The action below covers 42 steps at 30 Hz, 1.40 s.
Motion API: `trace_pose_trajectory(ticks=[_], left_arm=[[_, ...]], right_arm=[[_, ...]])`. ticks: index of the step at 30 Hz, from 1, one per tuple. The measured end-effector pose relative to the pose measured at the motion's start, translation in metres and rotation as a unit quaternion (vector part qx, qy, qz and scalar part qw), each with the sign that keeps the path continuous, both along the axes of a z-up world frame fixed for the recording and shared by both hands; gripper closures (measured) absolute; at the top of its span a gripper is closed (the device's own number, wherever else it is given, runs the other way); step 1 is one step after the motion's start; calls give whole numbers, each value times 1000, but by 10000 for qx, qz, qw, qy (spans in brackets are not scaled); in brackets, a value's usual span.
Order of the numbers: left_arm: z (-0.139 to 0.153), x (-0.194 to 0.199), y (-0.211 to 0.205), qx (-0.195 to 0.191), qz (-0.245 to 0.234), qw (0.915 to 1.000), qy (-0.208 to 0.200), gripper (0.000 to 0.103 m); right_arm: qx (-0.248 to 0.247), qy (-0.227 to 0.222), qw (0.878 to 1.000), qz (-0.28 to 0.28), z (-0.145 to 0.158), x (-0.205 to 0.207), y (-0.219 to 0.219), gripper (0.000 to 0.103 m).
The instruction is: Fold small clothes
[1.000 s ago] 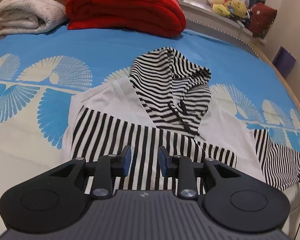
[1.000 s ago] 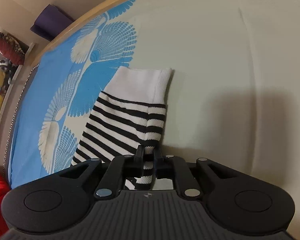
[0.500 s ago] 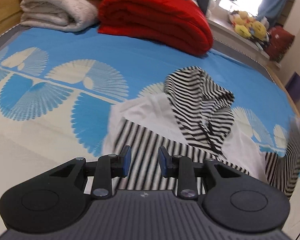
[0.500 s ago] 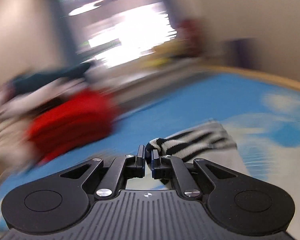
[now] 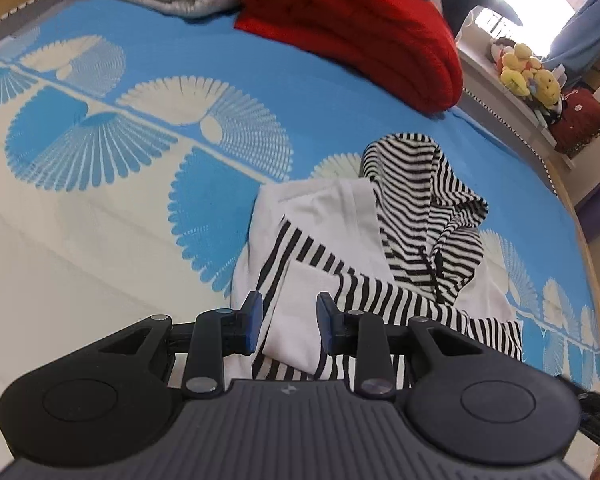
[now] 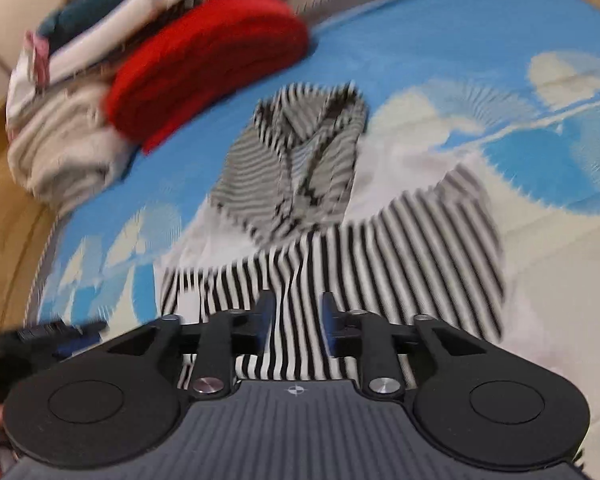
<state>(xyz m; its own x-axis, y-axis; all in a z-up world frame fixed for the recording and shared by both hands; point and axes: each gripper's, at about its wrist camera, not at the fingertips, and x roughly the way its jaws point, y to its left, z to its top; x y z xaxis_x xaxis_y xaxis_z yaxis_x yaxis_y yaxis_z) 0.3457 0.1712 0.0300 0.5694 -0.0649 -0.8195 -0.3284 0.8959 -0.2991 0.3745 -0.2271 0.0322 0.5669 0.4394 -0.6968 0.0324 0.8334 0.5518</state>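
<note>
I see the striped hoodie [image 5: 380,248] lying flat on the bed [image 5: 100,240], both sleeves folded across its body. My left gripper [image 5: 288,322] and right gripper [image 6: 296,318] hang just above its lower half, jaws spread, holding nothing. A red blanket [image 5: 352,28] sits beyond.

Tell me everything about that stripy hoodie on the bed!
The hoodie is small, soft-looking knit, white with black stripes. Its striped hood lies flat at the top, with a dark drawstring hanging down. One sleeve is folded across the front, its white cuff showing. It rests on the blue-and-white bedspread, and neither open gripper is gripping it.
</note>
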Motion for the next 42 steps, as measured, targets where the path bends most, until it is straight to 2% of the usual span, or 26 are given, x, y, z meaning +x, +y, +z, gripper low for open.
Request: trace_pose_trajectory(ticks=[3,5,7,10,12,14,19,25,28,29,30,31,34,40,42], left_arm=[[-17,2,3,-296,104,9993,203,71],[-31,4,3,-541,154,9978,352,71],[-46,5,4,-758,243,9954,538,71],[-66,11,2,-1103,369,9904,750,71],[-77,14,-1,-1255,500,9868,896,71],[-85,18,-3,-1378,569,9848,891,70],[-102,23,-7,-1349,971,9790,1180,70],[-103,22,-7,-1346,1193,9768,1166,71],[-105,20,-4,-1447,1303,9741,1150,74],[-104,18,-3,-1455,1314,9742,1121,79],[-104,18,-3,-1417,1315,9752,1080,92],[-103,18,-2,-1378,1291,9766,1029,99],[-91,15,-5,-1198,1183,9817,893,99],[-38,-6,-14,-799,947,9914,410,100],[-34,-12,-17,-658,947,9924,431,100]], right_arm=[[-35,-305,9991,-308,-11,-13,-15,61],[-195,91,9979,-617,-29,-8,-21,59],[101,434,9961,-764,-44,1,-28,59],[-9,393,9975,-582,-48,11,-31,60],[-206,399,9964,-722,-52,15,-38,59],[-74,509,9943,-938,-55,15,-50,59],[24,666,9915,-1120,-60,16,-70,59],[222,1163,9834,-1377,-77,12,-77,59],[225,1310,9802,-1469,-82,9,-75,59],[246,1331,9798,-1473,-82,8,-74,59],[247,1339,9798,-1467,-82,7,-72,59],[229,1333,9802,-1448,-82,7,-70,59],[152,1322,9817,-1360,-83,4,-61,59],[161,1425,9812,-1293,-86,4,-49,59],[86,1421,9806,-1346,-87,3,-48,59]])
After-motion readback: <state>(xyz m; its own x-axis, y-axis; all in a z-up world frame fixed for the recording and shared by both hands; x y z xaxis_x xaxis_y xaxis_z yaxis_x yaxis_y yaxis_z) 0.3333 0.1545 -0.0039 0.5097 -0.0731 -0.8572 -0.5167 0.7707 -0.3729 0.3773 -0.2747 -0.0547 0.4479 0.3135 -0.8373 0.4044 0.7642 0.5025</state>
